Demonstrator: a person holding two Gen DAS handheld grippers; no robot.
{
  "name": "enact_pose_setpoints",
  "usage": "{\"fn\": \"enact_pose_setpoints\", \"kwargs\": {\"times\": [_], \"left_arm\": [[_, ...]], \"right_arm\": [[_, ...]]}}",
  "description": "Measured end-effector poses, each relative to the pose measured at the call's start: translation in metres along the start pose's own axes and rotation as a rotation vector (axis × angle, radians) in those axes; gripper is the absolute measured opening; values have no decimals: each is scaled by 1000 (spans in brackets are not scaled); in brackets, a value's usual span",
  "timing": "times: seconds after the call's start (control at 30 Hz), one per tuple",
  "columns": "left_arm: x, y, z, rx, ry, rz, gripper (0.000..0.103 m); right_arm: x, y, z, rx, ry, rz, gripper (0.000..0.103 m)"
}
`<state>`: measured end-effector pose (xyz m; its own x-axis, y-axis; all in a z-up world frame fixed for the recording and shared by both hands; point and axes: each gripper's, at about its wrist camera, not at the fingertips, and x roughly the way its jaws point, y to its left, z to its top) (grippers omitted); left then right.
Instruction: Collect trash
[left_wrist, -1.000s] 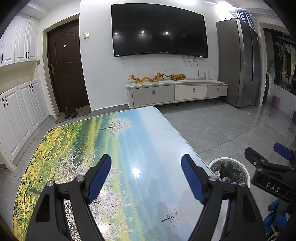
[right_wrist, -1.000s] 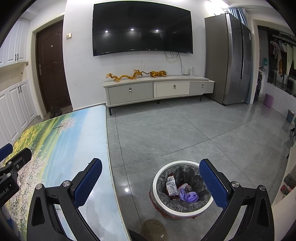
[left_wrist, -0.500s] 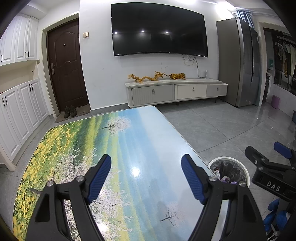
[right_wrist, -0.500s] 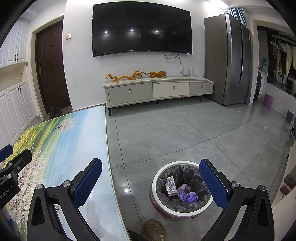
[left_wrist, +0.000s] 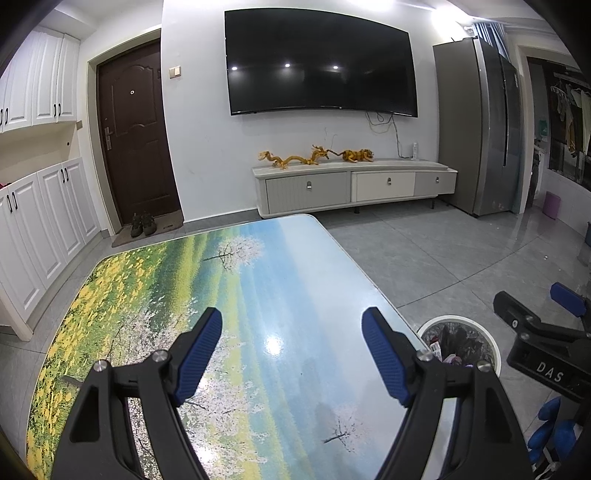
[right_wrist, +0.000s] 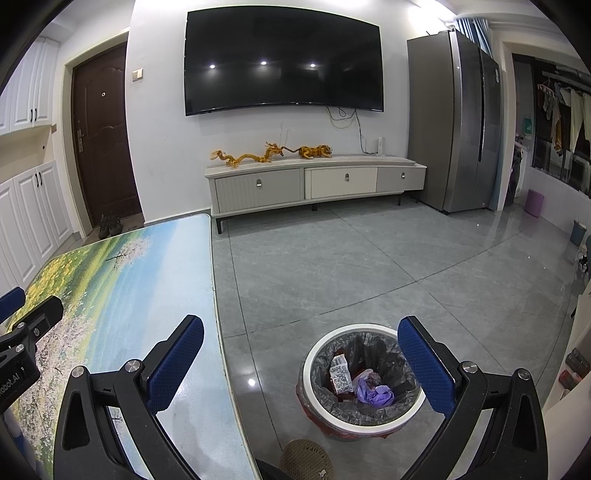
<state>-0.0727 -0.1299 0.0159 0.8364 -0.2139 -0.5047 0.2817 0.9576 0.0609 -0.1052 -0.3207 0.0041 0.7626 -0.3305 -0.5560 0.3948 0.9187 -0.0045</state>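
Bench (left_wrist: 258, 295): glossy top printed with a meadow and blossom-tree scene, occupying lower left of both views; nothing lies on it. Grey tiled floor (right_wrist: 351, 266): a white-rimmed bin (right_wrist: 364, 421) with grey liner stands at lower centre, just beside the bench edge.

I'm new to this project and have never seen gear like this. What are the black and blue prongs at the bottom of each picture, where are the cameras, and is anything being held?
There is no robot here: a person holds a two-finger claw in each hand, and each claw carries a wide-angle camera looking forward along its fingers.

One picture comes from the left claw, which is over the table with its printed landscape top. No trash shows on the table.

The other comes from the right claw, which is above the floor and a lined bin beside the table. In the bin lie a small carton and a purple wad.

Both claws are open and hold nothing.
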Motion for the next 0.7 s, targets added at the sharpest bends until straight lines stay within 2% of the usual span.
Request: {"fn": "enact_pose_setpoints", "kwargs": {"times": [0.7], "left_arm": [[0, 4, -1, -6, 4, 11, 77]], "right_arm": [[-3, 0, 1, -3, -14, 2, 103]]}}
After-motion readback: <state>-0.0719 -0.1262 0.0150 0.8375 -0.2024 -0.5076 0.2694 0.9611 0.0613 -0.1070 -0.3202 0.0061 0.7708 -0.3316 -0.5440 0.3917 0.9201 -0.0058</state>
